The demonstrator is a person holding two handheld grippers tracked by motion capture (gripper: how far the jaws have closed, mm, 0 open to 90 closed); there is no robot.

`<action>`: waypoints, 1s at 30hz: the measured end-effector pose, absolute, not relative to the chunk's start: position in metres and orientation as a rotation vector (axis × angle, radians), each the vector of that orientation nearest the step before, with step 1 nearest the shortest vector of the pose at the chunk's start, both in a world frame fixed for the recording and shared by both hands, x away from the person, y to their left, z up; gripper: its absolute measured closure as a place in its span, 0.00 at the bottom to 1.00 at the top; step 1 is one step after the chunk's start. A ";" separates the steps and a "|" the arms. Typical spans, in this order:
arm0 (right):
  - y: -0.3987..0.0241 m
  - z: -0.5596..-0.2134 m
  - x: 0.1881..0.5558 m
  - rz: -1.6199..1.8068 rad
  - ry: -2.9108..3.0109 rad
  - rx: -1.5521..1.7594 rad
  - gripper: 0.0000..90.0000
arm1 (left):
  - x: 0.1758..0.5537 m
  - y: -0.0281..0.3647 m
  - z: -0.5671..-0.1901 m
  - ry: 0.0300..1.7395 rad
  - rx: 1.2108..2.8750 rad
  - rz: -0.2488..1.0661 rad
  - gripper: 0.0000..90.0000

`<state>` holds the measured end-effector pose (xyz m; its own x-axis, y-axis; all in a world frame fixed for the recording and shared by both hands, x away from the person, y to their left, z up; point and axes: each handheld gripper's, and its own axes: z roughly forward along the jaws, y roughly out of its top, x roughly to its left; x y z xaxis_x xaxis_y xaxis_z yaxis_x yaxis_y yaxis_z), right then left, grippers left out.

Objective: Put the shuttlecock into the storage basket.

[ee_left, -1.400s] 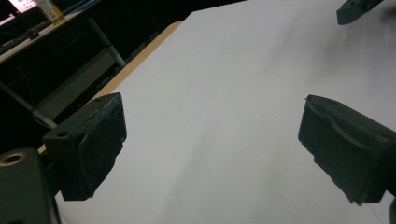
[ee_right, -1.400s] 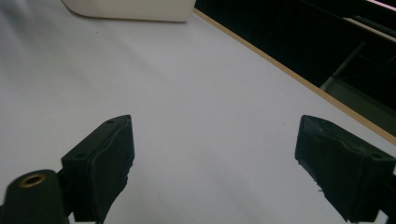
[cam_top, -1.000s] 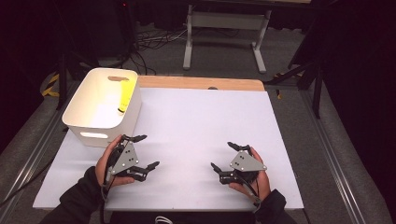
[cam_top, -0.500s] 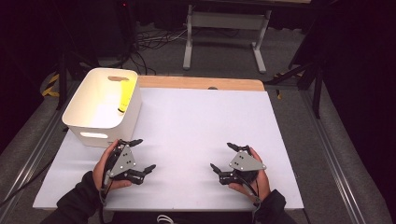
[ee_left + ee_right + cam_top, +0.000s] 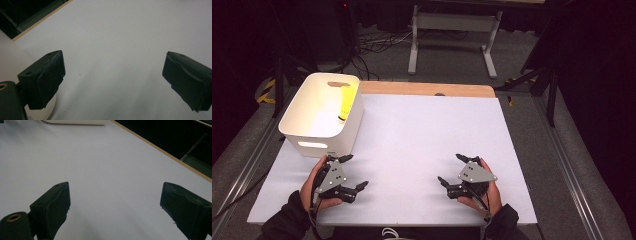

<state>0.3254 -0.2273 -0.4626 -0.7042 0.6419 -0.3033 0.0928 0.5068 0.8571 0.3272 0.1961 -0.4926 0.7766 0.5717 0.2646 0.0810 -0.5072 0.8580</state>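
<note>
The left gripper [image 5: 351, 171] rests on the near left part of the white table [image 5: 427, 140], just in front of the near wall of the white plastic bin [image 5: 319, 142], and its jaws stand wide apart with nothing between them. The left gripper view confirms this: bare white surface lies between the two black pads, with a curve of the bin's wall low at the left. The right gripper [image 5: 453, 170] sits near the front edge toward the right, well apart from the bin, its jaws likewise spread wide and empty.

Inside the bin, a slim yellow object [image 5: 346, 104] leans against the right inner wall, towards the far end; its exact kind is too small to tell, though it looks like a tube or marker with a dark tip at its near end.

Judging by its shape, it should be light and stiff, with a smooth and possibly slippery skin. The best hold would be across its middle, jaws closing on the narrow sides. Because it lies against the wall, one jaw would need room between object and wall, so approaching from above with the left gripper looks the easier way
</note>
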 end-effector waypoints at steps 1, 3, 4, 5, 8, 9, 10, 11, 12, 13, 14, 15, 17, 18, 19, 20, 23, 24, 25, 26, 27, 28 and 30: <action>-0.228 -0.463 0.326 1.169 2.139 0.603 0.11 | 0.327 0.199 -0.493 0.492 2.038 0.666 0.06; -0.228 -0.463 0.326 1.175 2.142 0.606 0.11 | 0.326 0.201 -0.493 0.506 2.038 0.669 0.05; -0.228 -0.463 0.326 1.175 2.146 0.610 0.11 | 0.325 0.204 -0.493 0.513 2.033 0.670 0.05; -0.228 -0.463 0.327 1.174 2.149 0.607 0.11 | 0.325 0.205 -0.493 0.515 2.033 0.674 0.05; -0.228 -0.465 0.326 1.170 2.154 0.601 0.11 | 0.327 0.206 -0.493 0.518 2.025 0.661 0.06; -0.228 -0.465 0.326 1.170 2.154 0.601 0.11 | 0.327 0.206 -0.493 0.518 2.025 0.661 0.06; -0.228 -0.465 0.327 1.170 2.155 0.602 0.11 | 0.327 0.206 -0.493 0.518 2.025 0.660 0.06; -0.228 -0.465 0.326 1.170 2.156 0.598 0.11 | 0.327 0.207 -0.492 0.518 2.026 0.664 0.06; -0.228 -0.465 0.326 1.169 2.156 0.594 0.11 | 0.327 0.207 -0.492 0.519 2.024 0.666 0.06; -0.228 -0.465 0.326 1.169 2.157 0.593 0.11 | 0.327 0.207 -0.492 0.522 2.023 0.665 0.06; -0.228 -0.465 0.326 1.172 2.158 0.593 0.11 | 0.327 0.207 -0.492 0.523 2.019 0.664 0.06; -0.228 -0.465 0.326 1.171 2.158 0.590 0.11 | 0.327 0.208 -0.492 0.529 2.016 0.666 0.06; -0.228 -0.465 0.326 1.172 2.158 0.589 0.11 | 0.327 0.208 -0.492 0.533 2.013 0.667 0.06; -0.229 -0.465 0.325 1.175 2.156 0.589 0.11 | 0.327 0.209 -0.491 0.533 2.015 0.680 0.06; -0.229 -0.464 0.325 1.178 2.155 0.589 0.11 | 0.327 0.209 -0.490 0.534 2.015 0.686 0.06; -0.230 -0.464 0.325 1.179 2.154 0.590 0.11 | 0.327 0.211 -0.490 0.548 2.005 0.688 0.06; -0.231 -0.463 0.324 1.190 2.146 0.587 0.11 | 0.327 0.215 -0.489 0.568 1.992 0.691 0.06; -0.232 -0.463 0.324 1.191 2.144 0.582 0.11 | 0.327 0.216 -0.489 0.572 1.992 0.689 0.06; -0.232 -0.462 0.324 1.192 2.142 0.581 0.11 | 0.326 0.217 -0.489 0.579 1.992 0.685 0.06; -0.232 -0.462 0.324 1.195 2.139 0.579 0.11 | 0.326 0.218 -0.489 0.583 1.985 0.686 0.06; -0.232 -0.462 0.325 1.199 2.139 0.581 0.11 | 0.326 0.218 -0.489 0.583 1.982 0.682 0.06; -0.232 -0.462 0.325 1.199 2.139 0.580 0.11 | 0.326 0.218 -0.489 0.581 1.983 0.681 0.06; -0.232 -0.462 0.325 1.190 2.142 0.577 0.11 | 0.326 0.218 -0.489 0.572 1.990 0.685 0.06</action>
<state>0.3253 -0.2317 -0.4621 -0.7162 0.6296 -0.3011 0.0767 0.4999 0.8627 0.3256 0.2178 -0.4892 0.7366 0.6337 0.2361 0.1190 -0.4651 0.8772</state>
